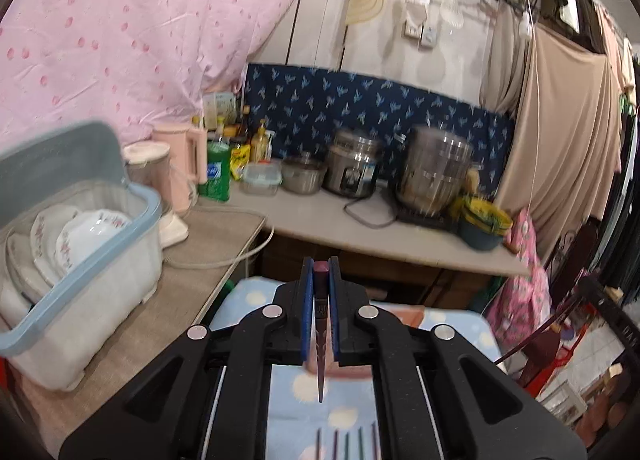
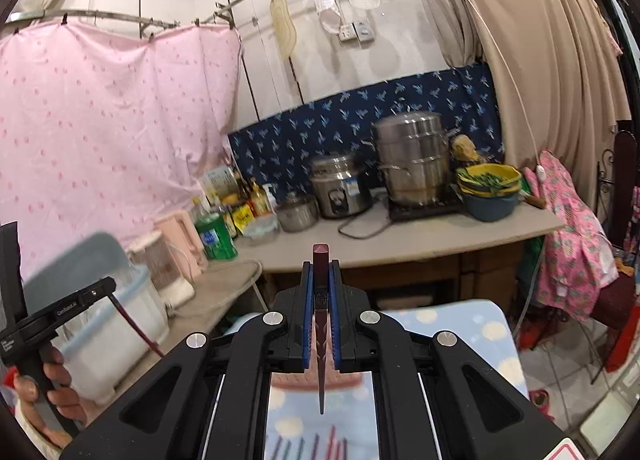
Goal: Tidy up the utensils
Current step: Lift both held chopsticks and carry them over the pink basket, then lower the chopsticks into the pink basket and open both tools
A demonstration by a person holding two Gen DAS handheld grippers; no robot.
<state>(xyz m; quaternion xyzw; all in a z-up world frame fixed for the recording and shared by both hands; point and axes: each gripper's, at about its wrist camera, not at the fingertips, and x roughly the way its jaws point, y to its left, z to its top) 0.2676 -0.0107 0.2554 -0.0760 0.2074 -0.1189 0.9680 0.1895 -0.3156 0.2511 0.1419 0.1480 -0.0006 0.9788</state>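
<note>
I have both grippers raised over the blue spotted cloth, each clamped tight on a single dark red chopstick. The left gripper pinches its chopstick between blue pads, blunt end poking out ahead of the fingertips, tapered tip hanging back toward the camera; the long axis runs straight along the fingers. The right gripper holds its chopstick the same way, blunt end forward. From the right wrist view, the left hand sits off to the left, between me and the clear dish bin with the blue rim, so the left arm is the nearer one to that bin. More loose chopsticks lie on the cloth directly below both claws, roughly parallel. The bin, holding plates, stands left of the cloth on the grey counter. I judge the coming move to hinge on swinging left toward the bin while keeping each stick in line with its fingers; where in the bin they belong I cannot tell.
</note>
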